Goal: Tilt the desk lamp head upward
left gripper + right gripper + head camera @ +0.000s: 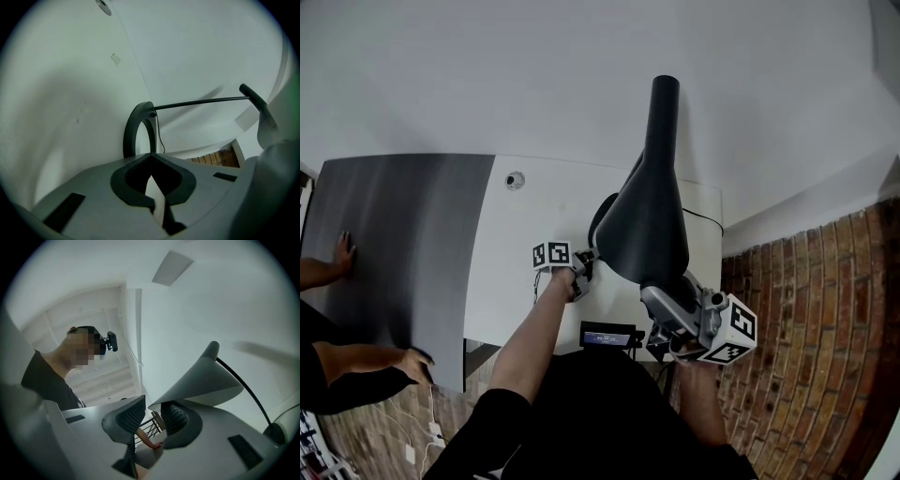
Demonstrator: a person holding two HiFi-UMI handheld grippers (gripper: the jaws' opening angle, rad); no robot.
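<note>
The desk lamp's dark cone-shaped head (647,225) fills the middle of the head view, its neck pointing up and away. My right gripper (667,311) comes from below, at the near rim. In the right gripper view the shade's rim (197,380) runs in between the two ribbed pads (127,414), and the gripper (151,413) is shut on it. The thin black stem (247,389) curves down to the right. My left gripper (581,267) rests on the white table just left of the ring-shaped lamp base (138,127); its jaws (151,161) meet at the tips with nothing between them.
Another person's hands (342,251) hold a large grey board (394,244) over the table's left part. The white table (525,309) has a round cable hole (515,180) and a small dark device (607,336) at its front edge. A brick floor (806,328) lies to the right.
</note>
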